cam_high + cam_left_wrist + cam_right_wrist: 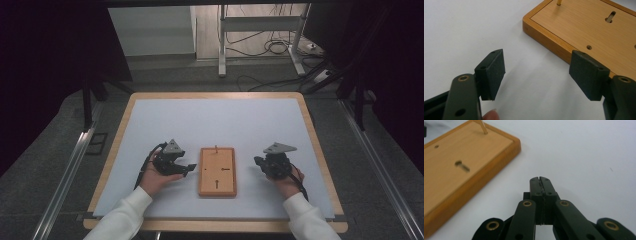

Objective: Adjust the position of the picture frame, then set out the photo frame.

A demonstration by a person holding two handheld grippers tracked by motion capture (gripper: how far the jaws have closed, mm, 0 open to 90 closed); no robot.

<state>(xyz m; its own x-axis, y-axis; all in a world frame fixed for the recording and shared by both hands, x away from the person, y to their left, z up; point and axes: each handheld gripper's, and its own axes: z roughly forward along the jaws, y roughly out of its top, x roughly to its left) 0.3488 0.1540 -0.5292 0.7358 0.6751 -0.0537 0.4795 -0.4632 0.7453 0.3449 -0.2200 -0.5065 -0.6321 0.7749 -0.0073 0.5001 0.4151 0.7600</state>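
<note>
Where the high view looks down on the table (320, 150), a white mat (215, 125) covers most of its top, and a wooden board (217, 171) lies flat on the mat near the front edge, between the two hands. The board bears a thin brass pin (216, 148) standing near its far end, plus a slot and small holes on its face. The left gripper (186, 169) sits just beside the board's left edge, jaws spread and empty, pointing toward the board; the left hand (152, 179) holds it from behind, white sleeve below. The right gripper (258, 161) lies a little off the board's right edge, jaws together, with the right hand (287, 182) under it. In the left gripper view, the left gripper (537, 75) has its two black pads wide apart with bare mat between them; the board (584, 27) lies just ahead to the right, not touched, its pin (559, 2) at the top edge, a slot (610, 17) farther along. In the right gripper view, the right gripper (540, 180) has its pads pressed flat together, holding nothing, over bare mat; the board (456, 170) lies to the left, apart from the tips, with the pin (483, 127) leaning at its far end and a slot (462, 166) mid-face.
</note>
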